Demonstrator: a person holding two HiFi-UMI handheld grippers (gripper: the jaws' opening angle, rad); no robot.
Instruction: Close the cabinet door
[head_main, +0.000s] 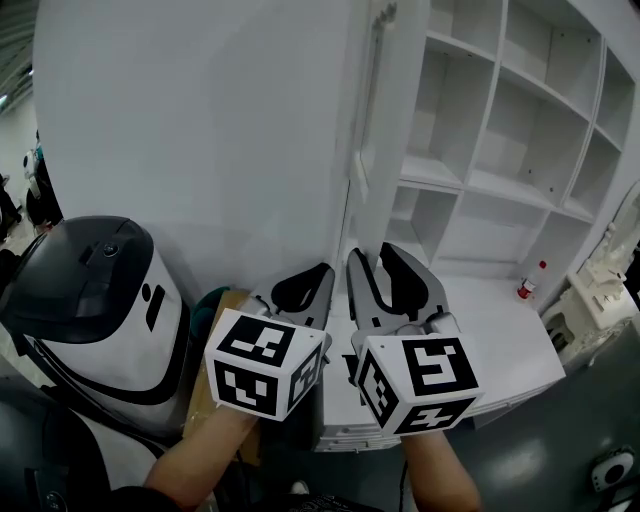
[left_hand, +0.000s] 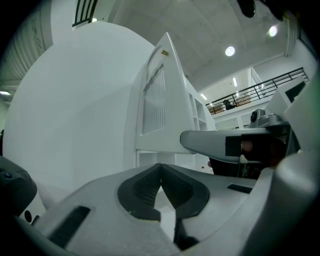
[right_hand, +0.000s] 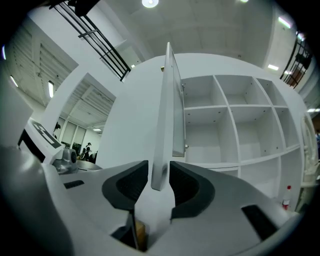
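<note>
Between the spread jaws of the right gripper (right_hand: 159, 170) rises the lower near edge of the cabinet door (right_hand: 164, 115), seen edge-on. The pads flank it closely, but I cannot tell whether either one touches it. Just left of it, the left gripper (left_hand: 161, 167) has its jaws pressed together at the tips with nothing between them, and it faces the same door from the near left.

Farther out, the door stands swung wide open, roughly square to the white cabinet (head_main: 500, 130), whose bare shelf compartments fill the far right. A long vertical handle (head_main: 372, 70) is fixed to the door. Below the shelves, a white desk (head_main: 500, 340) carries a small red-capped bottle (head_main: 527, 285) at the far right.

The door looks like a stiff, flat painted panel, probably light on its hinges but smooth enough for the pads to slip. The near free edge, farthest from the hinges, seems the best place to pinch or push it. The handle would likely be the surer hold.
</note>
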